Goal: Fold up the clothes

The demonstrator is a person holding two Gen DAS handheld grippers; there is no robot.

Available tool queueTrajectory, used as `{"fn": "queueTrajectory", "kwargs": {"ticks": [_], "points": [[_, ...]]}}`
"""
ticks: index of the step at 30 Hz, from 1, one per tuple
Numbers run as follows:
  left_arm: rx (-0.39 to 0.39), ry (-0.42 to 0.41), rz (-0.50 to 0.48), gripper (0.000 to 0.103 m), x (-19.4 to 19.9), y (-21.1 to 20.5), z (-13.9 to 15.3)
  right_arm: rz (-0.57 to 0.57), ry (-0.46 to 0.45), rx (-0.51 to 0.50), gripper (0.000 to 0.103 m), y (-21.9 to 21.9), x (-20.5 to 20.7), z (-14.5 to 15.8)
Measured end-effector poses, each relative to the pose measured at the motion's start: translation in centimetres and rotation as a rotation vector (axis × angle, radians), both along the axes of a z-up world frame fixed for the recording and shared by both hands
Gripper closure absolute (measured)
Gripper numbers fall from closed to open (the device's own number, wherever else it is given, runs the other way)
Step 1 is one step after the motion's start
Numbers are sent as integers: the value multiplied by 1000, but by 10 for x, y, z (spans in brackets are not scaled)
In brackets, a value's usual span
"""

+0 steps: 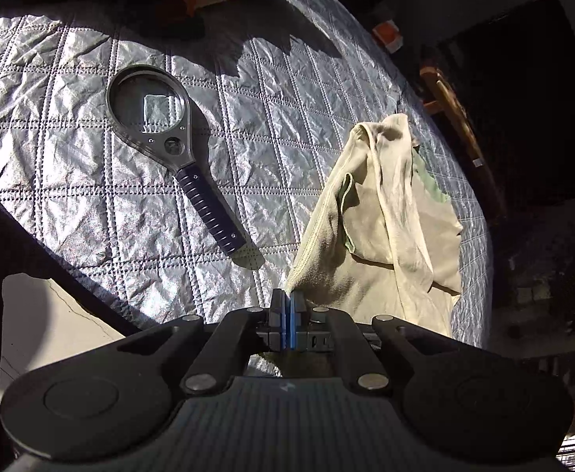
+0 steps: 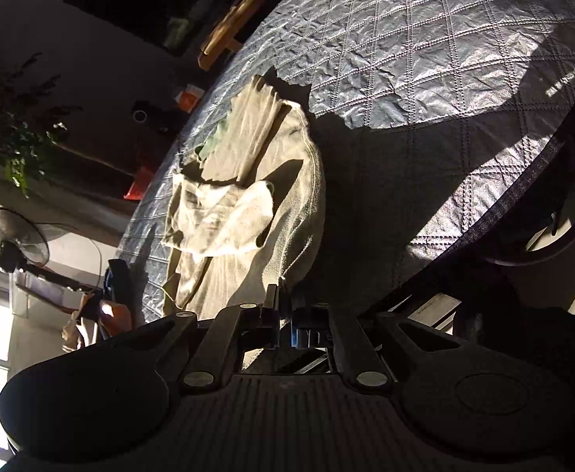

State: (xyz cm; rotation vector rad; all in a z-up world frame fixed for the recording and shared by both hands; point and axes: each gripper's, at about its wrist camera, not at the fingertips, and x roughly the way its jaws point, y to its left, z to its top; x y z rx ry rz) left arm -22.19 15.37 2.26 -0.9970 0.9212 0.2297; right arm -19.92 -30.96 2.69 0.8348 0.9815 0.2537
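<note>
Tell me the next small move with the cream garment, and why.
Probably lift and spread both grippers apart: the left gripper and right gripper each pinch an edge of the cream garment, which lies bunched on the quilted cover.

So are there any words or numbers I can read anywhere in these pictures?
No text can be read anywhere.
Small orange box beyond the quilted cover: too blurred to tell any print.
Bright marks on the cover's edge in the right wrist view: maybe letters, too blurred to read.
</note>
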Motion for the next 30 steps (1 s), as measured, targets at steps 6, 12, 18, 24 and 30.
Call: {"fn": "queueTrajectory", "kwargs": {"ticks": [6, 12, 18, 24, 30], "points": [[-80, -41, 14, 101, -3, 6, 10, 25, -64, -81, 99, 4, -8, 22], [-138, -75, 59, 101, 13, 20, 23, 2, -106, -17, 99, -4, 16, 42], [-162, -82, 75, 101, 59, 29, 30, -10, -118, 27, 99, -1, 75, 47], [-131, -62, 76, 101, 127, 33, 21, -16, -94, -1, 99, 7, 159, 31], [-63, -20, 49, 101, 207, 34, -2, -10, -49, -73, 99, 16, 226, -4]]}}
